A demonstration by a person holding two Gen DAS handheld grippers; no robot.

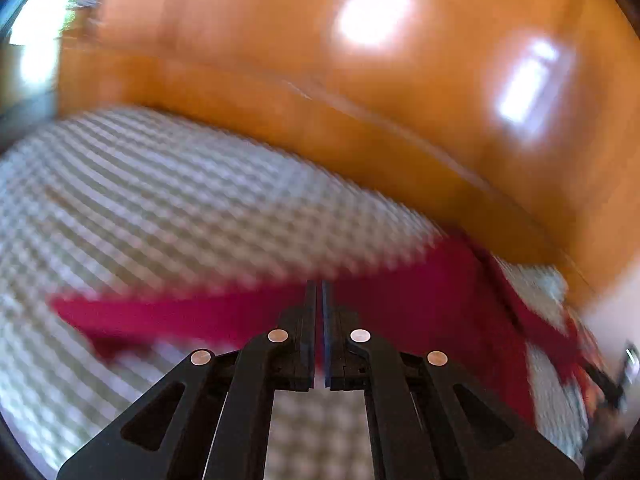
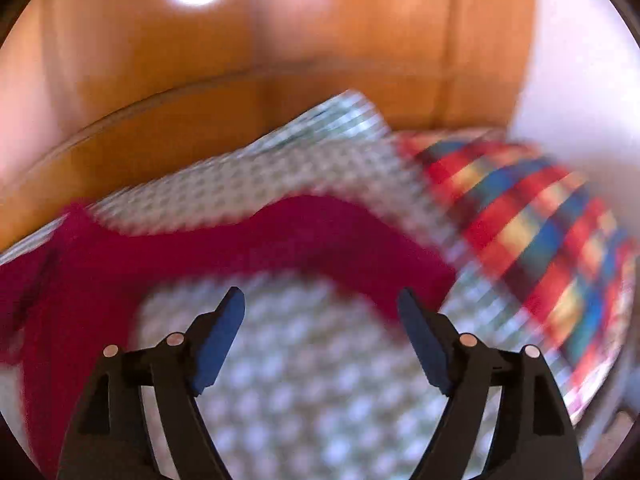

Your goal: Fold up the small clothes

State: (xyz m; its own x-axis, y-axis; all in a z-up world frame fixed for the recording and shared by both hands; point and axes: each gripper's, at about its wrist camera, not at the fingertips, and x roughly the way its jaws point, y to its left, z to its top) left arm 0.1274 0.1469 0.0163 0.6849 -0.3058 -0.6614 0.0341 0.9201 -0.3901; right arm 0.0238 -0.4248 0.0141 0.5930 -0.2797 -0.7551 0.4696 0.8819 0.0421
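Checked bedcover (image 2: 288, 380) bears red garment (image 2: 280, 240); left gripper (image 1: 319, 292) pinches it, right gripper (image 2: 320, 300) spread

Both wrist views look steeply down along their tongs, close above the shared red garment (image 1: 420, 312) and checked bedcover (image 2: 280, 360)

Under me a grey-and-white checked bedcover (image 1: 168, 200) spreads across most of the left wrist view, its little squares smeared by blur. Beyond its far edge rises a glossy orange wooden panel (image 1: 280, 40), curving across the top and catching two bright patches of reflected light. Over on my right side the same checked cover (image 2: 304, 380) fills the foreground and rumples up toward the wood (image 2: 140, 80). Just beside it, on the right, lies a plaid cloth (image 2: 532, 232) in red, blue and yellow, against a pale wall (image 2: 580, 60).
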